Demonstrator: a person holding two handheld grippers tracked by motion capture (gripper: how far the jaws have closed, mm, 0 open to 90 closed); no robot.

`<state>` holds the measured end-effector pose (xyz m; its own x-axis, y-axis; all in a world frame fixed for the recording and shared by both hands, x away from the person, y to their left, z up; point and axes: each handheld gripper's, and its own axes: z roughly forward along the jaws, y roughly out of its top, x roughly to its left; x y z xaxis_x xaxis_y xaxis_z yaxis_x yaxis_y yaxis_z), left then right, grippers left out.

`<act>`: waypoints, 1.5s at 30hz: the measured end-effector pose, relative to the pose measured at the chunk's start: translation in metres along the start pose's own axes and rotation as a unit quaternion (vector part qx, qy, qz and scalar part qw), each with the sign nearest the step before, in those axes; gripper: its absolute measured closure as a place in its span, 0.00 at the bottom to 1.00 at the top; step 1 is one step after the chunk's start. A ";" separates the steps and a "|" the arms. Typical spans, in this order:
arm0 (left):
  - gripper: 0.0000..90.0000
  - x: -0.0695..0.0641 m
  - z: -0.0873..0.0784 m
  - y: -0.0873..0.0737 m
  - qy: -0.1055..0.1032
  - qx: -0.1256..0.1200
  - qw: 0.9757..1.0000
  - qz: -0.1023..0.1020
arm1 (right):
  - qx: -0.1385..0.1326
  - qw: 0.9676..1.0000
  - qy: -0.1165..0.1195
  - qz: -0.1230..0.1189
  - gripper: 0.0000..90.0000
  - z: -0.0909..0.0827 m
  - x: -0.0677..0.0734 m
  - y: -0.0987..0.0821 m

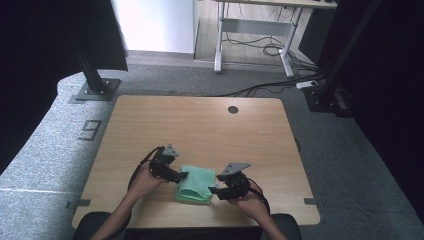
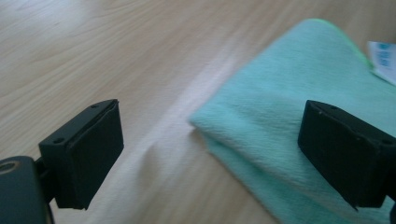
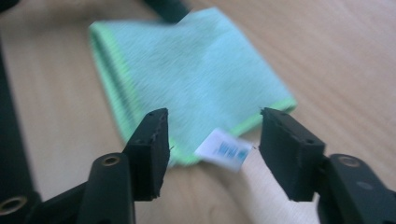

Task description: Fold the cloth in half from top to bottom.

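Both tongs stand spread, pinching nothing: the left gripper (image 1: 183,174) at the left edge of the folded green cloth (image 1: 196,184), the right gripper (image 1: 214,190) at its right edge. That cloth lies flat near the table's (image 1: 200,120) front edge, its white tag (image 3: 223,150) between the right jaws.

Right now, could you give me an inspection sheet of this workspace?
Surface: wooden table, bare apart from the cloth.
Job's things: folded green cloth lying flat near the front edge, white label at one corner.
Clutter: nothing seen.
Grippers: left tool open at the cloth's corner; right tool open, label between its jaws, untouched.
Cables: black leads on the floor behind the table.
Surroundings: grey carpet, a second desk behind.
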<state>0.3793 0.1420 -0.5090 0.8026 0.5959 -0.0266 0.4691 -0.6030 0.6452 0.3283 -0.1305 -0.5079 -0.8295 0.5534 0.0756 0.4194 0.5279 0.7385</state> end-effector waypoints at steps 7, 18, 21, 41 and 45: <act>0.07 -0.018 -0.003 -0.014 -0.008 0.015 1.000 0.010 | 0.024 0.999 -0.022 0.012 0.36 0.029 -0.004 0.004; 0.05 -0.011 0.002 -0.032 0.022 0.047 0.999 -0.010 | 0.043 0.999 -0.031 -0.001 0.30 0.029 0.014 -0.009; 0.05 -0.011 0.002 -0.032 0.022 0.045 0.999 -0.014 | 0.047 0.998 -0.035 -0.004 0.30 0.028 0.016 -0.013; 0.00 -0.025 -0.006 -0.059 0.036 0.016 0.998 -0.041 | 0.052 0.996 -0.072 0.028 0.20 0.030 0.017 -0.019; 0.00 -0.024 -0.005 -0.061 0.033 0.011 0.998 -0.053 | 0.049 0.996 -0.072 0.027 0.21 0.030 0.016 -0.020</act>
<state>0.3295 0.1674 -0.5439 0.7224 0.6901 -0.0427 0.5586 -0.5461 0.6244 0.3182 -0.1126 -0.5416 -0.7467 0.6651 0.0107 0.5010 0.5517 0.6669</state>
